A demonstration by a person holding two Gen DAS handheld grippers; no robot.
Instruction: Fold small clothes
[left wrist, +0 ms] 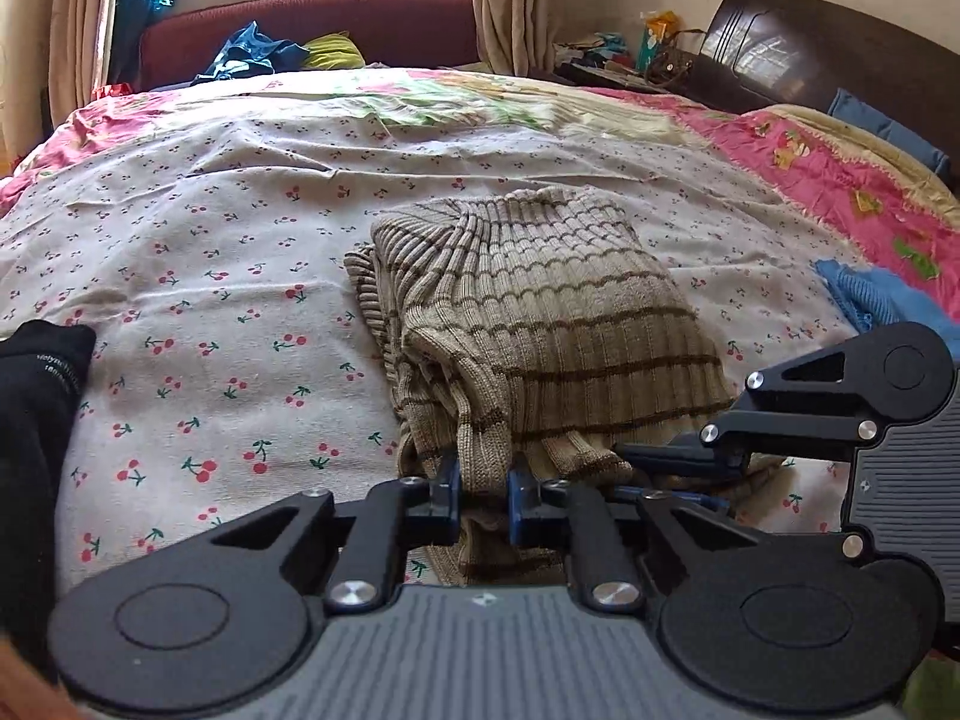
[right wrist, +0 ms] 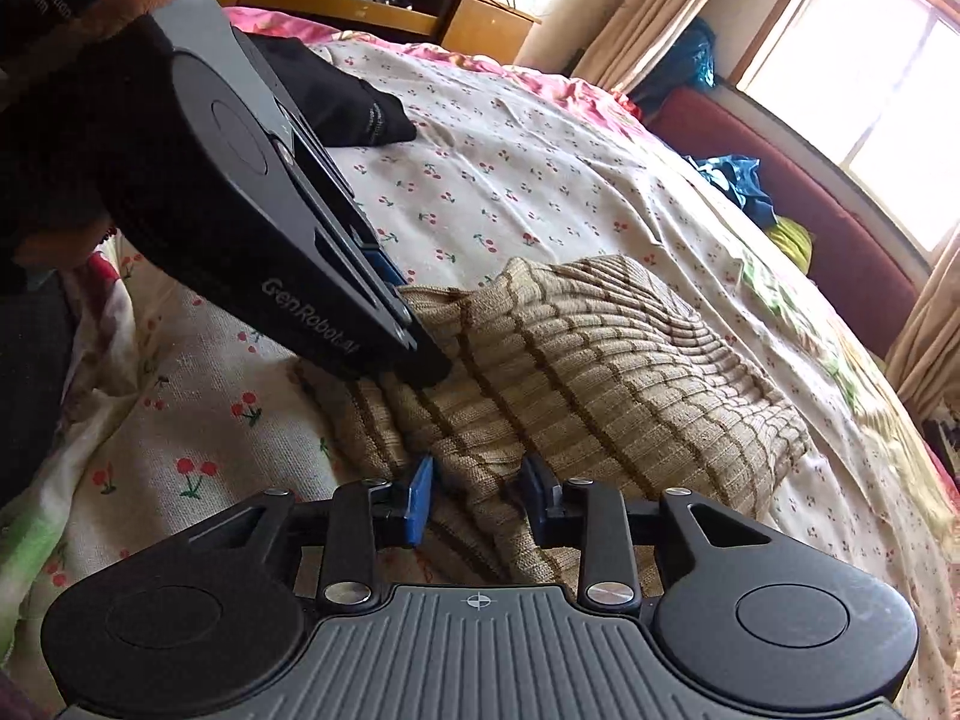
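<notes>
A beige knitted sweater with brown stripes [left wrist: 540,312] lies folded into a thick bundle on the cherry-print bedsheet [left wrist: 210,240]. My left gripper [left wrist: 485,498] is shut on the sweater's near edge, with fabric pinched between its blue pads. In the right wrist view my right gripper [right wrist: 478,495] is shut on a thicker bunch of the same sweater [right wrist: 600,360] at its near edge. The left gripper [right wrist: 414,324] shows there too, reaching in from the upper left onto the sweater's left corner. In the left wrist view the right gripper [left wrist: 672,468] enters from the right at the sweater's near right corner.
A black garment [left wrist: 36,390] lies on the bed to the left. A blue knit piece [left wrist: 882,294] lies to the right. A pink quilt [left wrist: 840,168] and dark headboard [left wrist: 810,42] stand beyond. A red sofa [left wrist: 300,30] with clothes sits under the window.
</notes>
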